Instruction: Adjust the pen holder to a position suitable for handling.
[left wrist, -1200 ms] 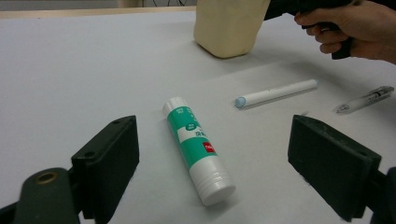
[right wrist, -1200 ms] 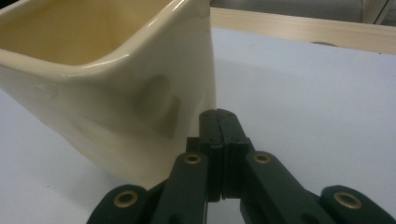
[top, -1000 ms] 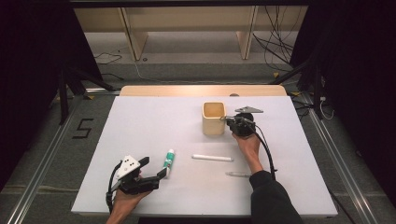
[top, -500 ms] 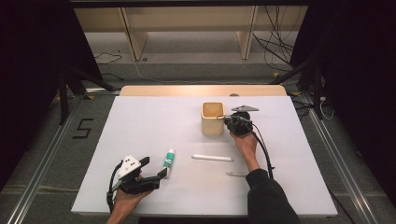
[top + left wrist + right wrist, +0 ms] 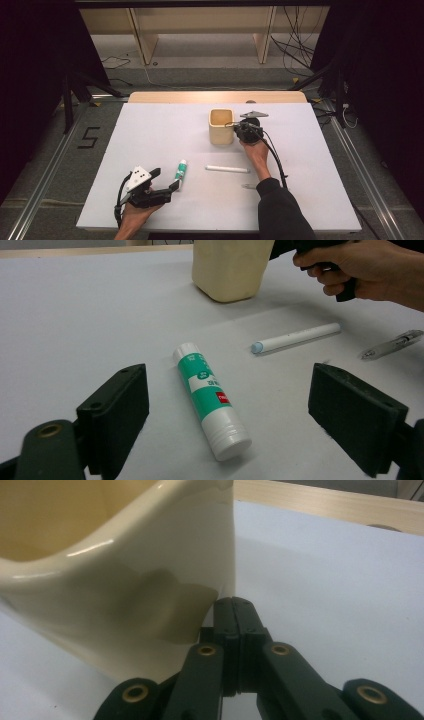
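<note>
Left tongs (image 5: 227, 405) spread wide, green-and-white glue stick tube (image 5: 212, 399) lying between them, long axis pointing away; right tongs (image 5: 234, 607) pressed together beside cream square cup (image 5: 120, 575).

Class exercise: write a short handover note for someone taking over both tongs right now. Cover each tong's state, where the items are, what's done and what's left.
Left tongs: open, jaws either side of the glue stick lying on the table, not gripping.
Right tongs: shut, tips against the cream cup, holding nothing visible.
White marker and clear pen lie near the table's front.
Done: nothing visibly in the cup.
Left: probably load the three items, glue stick first.
</note>
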Motion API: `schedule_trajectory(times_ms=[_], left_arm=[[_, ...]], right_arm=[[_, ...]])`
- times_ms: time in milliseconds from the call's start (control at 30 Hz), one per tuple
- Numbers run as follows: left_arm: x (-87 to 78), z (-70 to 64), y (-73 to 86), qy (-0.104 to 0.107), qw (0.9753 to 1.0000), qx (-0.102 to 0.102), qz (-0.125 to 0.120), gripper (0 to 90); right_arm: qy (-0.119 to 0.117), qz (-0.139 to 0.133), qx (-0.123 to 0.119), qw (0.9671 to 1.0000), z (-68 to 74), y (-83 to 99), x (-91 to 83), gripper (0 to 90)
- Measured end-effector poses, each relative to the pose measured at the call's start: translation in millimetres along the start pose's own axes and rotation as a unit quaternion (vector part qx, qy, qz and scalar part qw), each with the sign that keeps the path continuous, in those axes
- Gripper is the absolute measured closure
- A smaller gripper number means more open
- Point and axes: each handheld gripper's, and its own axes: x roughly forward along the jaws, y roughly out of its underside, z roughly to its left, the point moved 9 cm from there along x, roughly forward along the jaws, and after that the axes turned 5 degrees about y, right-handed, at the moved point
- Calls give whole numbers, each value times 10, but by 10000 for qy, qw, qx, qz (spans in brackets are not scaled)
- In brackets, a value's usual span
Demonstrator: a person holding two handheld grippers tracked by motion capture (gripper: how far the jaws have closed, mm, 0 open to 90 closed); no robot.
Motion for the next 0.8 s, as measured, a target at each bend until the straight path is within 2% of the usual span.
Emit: schedule_trajectory(times_ms=[533, 700, 800], left_arm=[[6, -3, -1, 26, 10000, -18, 1, 163], [2, 8, 3, 17, 10000, -28, 22, 162], [6, 9, 4, 8, 10000, -57, 12, 163]], right_arm=[[-160, 21, -21, 9999, 153, -66, 101, 900], [-213, 3, 6, 9998, 133, -72, 71, 865], [-148, -15, -5, 9999, 79, -83, -4, 811]])
